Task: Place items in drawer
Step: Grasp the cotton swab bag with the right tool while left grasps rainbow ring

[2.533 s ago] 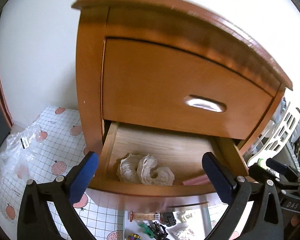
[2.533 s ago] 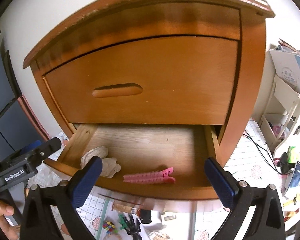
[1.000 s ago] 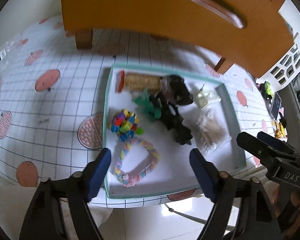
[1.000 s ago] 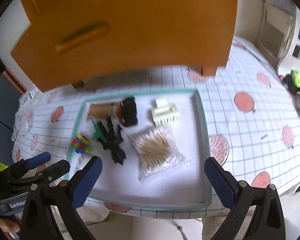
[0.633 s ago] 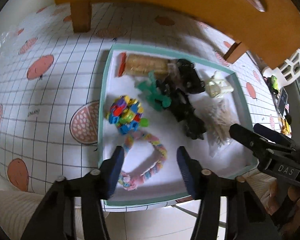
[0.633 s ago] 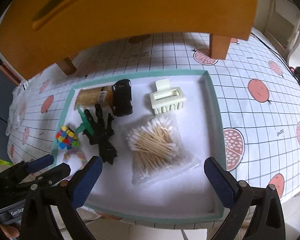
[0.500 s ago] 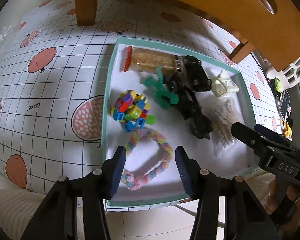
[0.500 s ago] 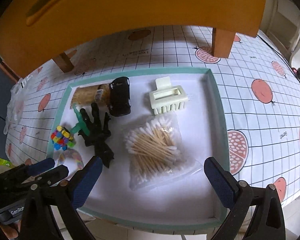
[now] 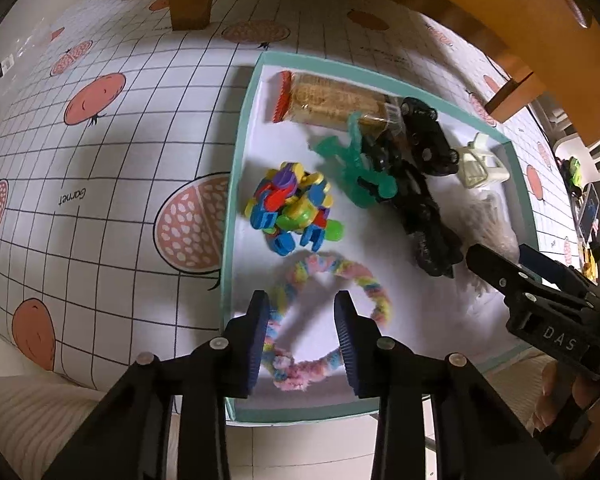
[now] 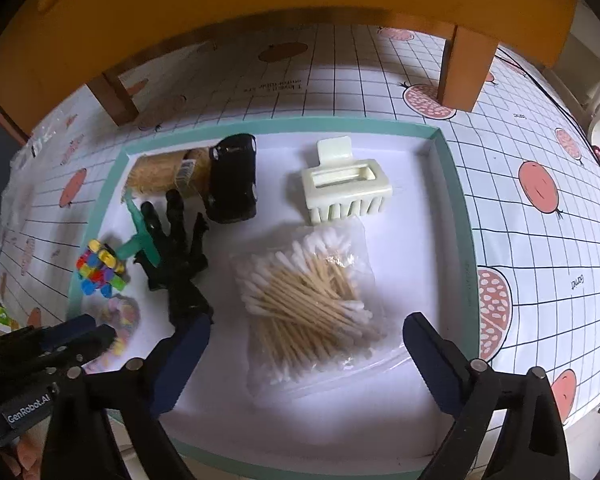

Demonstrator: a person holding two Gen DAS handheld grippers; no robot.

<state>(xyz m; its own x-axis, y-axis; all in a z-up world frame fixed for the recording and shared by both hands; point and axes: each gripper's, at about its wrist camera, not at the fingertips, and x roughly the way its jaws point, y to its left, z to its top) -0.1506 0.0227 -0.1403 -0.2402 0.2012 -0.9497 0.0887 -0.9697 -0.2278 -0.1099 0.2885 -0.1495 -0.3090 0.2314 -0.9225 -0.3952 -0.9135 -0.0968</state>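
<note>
Straddling pastel ring [image 9: 332, 320] (jaws parted): left gripper [image 9: 302, 338].

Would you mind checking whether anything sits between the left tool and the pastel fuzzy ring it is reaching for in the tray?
Nothing visible does. The left tool is partly open right over the near-left arc of the pastel fuzzy ring, which lies alone on the white tray floor; the colourful block cluster sits just beyond it, apart.

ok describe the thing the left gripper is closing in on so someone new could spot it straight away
Find the teal-rimmed tray on the pomegranate-print tablecloth. At its near left corner, under the left gripper, lies a fuzzy pastel ring. It is the only soft loop there; the bright plastic block cluster just beyond is hard and lumpy.
</note>
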